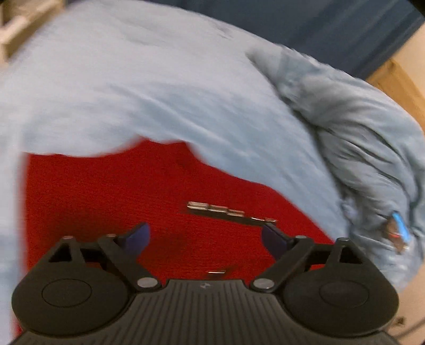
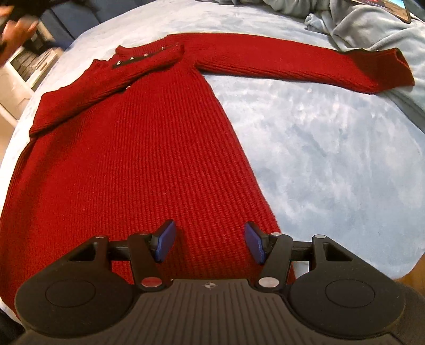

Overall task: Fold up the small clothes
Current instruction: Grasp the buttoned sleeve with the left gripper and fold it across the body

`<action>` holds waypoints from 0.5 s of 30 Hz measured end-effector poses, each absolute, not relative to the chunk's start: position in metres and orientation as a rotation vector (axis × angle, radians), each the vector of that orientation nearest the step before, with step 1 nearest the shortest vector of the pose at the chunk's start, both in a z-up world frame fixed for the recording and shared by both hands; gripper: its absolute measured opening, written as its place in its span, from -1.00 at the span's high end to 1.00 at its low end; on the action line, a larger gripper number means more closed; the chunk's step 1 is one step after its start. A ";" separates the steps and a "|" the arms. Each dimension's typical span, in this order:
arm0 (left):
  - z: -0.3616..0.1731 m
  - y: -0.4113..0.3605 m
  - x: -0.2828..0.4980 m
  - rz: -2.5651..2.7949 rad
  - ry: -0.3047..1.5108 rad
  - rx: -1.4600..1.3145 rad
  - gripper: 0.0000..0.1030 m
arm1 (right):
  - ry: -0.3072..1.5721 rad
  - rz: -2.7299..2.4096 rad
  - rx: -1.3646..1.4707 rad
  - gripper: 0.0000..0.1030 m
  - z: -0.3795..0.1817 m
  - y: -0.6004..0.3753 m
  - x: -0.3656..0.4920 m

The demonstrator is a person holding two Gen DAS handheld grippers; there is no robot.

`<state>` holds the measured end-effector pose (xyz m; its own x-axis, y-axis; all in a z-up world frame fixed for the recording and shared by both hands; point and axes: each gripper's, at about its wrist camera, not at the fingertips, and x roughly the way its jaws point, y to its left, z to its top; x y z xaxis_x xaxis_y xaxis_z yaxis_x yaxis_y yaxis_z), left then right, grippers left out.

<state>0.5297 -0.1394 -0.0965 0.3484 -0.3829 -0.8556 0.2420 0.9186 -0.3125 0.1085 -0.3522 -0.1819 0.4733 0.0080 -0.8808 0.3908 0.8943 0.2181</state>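
Note:
A red ribbed knit sweater (image 2: pixel 148 148) lies flat on a light blue blanket (image 2: pixel 332 148). Its left sleeve (image 2: pixel 106 87) is folded across the chest; its right sleeve (image 2: pixel 305 66) stretches out to the right. A dark strip with metal snaps (image 2: pixel 143 57) runs along the shoulder. My right gripper (image 2: pixel 209 242) is open and empty, just above the sweater's lower hem. In the blurred left wrist view my left gripper (image 1: pixel 205 237) is open and empty over the red sweater (image 1: pixel 132 199), close to the snap strip (image 1: pixel 228 212).
A crumpled grey-blue cover (image 1: pixel 366 148) is heaped at the right of the bed, also in the right wrist view (image 2: pixel 372 24). A white shelf unit (image 2: pixel 24 71) stands beyond the bed's left edge. Wooden floor (image 1: pixel 398 77) shows at the far right.

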 end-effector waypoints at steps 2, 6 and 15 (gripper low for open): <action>-0.099 -0.087 0.524 -0.272 1.125 -0.130 -0.91 | 1.056 -0.239 0.435 -0.16 -0.186 -0.356 0.108; -0.112 -0.001 0.492 -0.084 1.132 -0.120 -0.93 | 1.004 -0.260 0.484 -0.16 -0.183 -0.361 0.111; -0.143 0.080 0.304 -0.030 1.223 -0.141 -0.97 | 0.801 -0.233 0.483 -0.17 -0.112 -0.343 0.103</action>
<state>0.3042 0.0802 -0.1429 0.3417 -0.0982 -0.9347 -0.0530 0.9909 -0.1235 0.1029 -0.3431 -0.1118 0.6781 -0.0195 -0.7347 0.3777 0.8668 0.3256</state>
